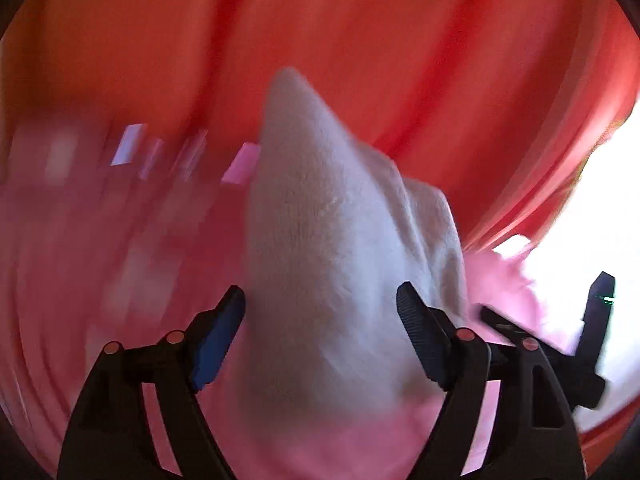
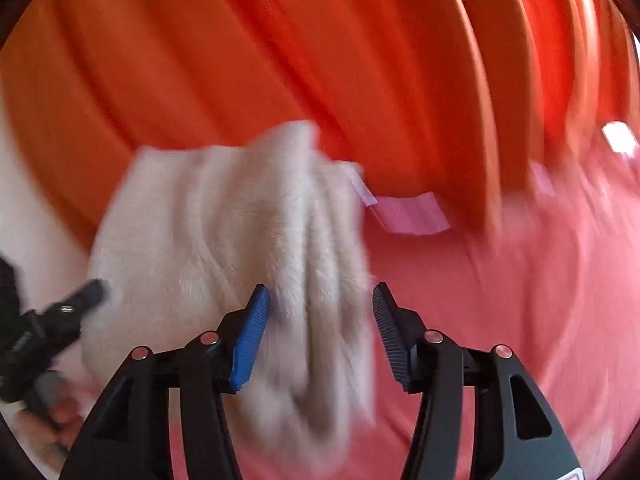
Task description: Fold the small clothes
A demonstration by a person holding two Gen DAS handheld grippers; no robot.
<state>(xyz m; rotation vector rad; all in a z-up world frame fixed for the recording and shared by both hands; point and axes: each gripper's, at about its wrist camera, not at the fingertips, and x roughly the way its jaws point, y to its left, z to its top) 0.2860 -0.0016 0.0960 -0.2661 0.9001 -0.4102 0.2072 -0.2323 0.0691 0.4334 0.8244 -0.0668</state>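
Observation:
A small white fuzzy cloth (image 1: 332, 240) lies bunched on a pink surface (image 1: 100, 240), rising to a point. My left gripper (image 1: 320, 304) is open, its fingers on either side of the cloth's near end. In the right wrist view the same cloth (image 2: 224, 240) lies rumpled, and my right gripper (image 2: 320, 304) is open with its jaws straddling the cloth's right edge. The left gripper (image 2: 60, 320) shows at the left edge of that view, beside the cloth. The right gripper (image 1: 560, 340) shows at the right of the left wrist view. Both views are blurred.
An orange-red pleated curtain (image 2: 320, 60) fills the background behind the pink surface (image 2: 500, 300). Pale rectangular patches (image 2: 412, 214) lie on the pink surface near the curtain. Bright white light (image 1: 592, 200) glares at the right of the left wrist view.

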